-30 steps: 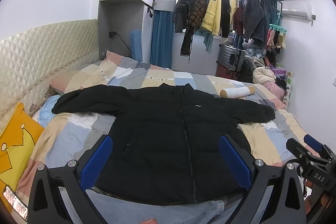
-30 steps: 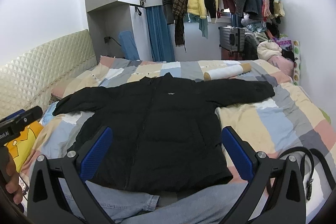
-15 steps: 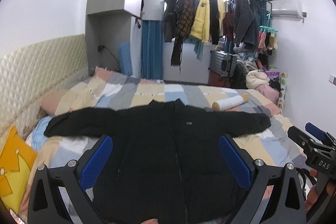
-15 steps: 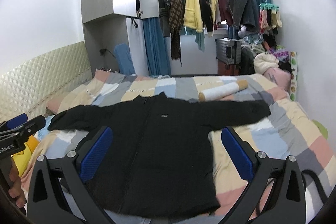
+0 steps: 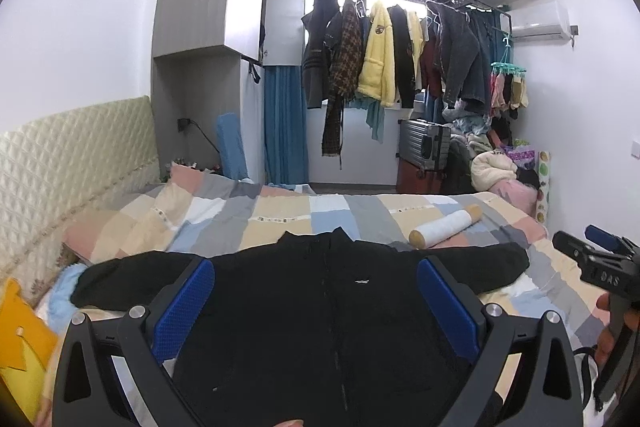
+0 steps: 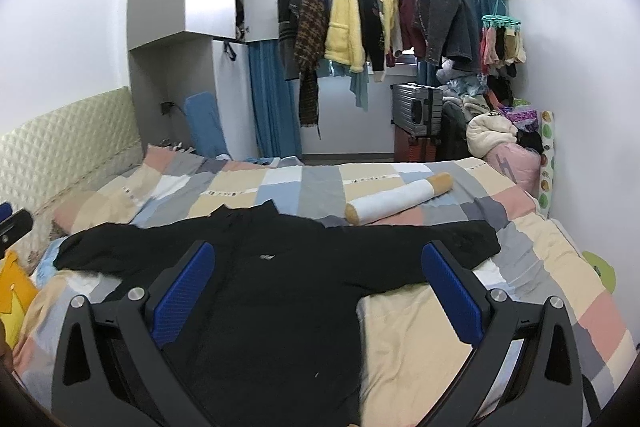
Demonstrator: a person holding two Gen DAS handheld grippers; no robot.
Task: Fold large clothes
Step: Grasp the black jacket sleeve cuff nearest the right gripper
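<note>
Jacket (image 5: 320,307) first: a black, matte, padded one is lying face up and unfolded on the patchwork bedspread (image 5: 280,215), zipper running down the middle, a small white logo on its chest, collar pointing to twelve o'clock. You are seeing both sleeves stretching straight out, toward nine and three o'clock. Your left gripper (image 5: 316,303) is hovering above the body with blue ribbed pads spread wide, gripping nothing; your right gripper (image 6: 320,291) is likewise standing apart and empty. A white cylindrical roll (image 6: 400,203) with tan ends is sitting just beyond the sleeve at one o'clock. Bare quilt is lying open along the three o'clock side; a yellow cushion (image 5: 20,347) is crowding the nine o'clock edge beside the quilted headboard (image 5: 72,163).
</note>
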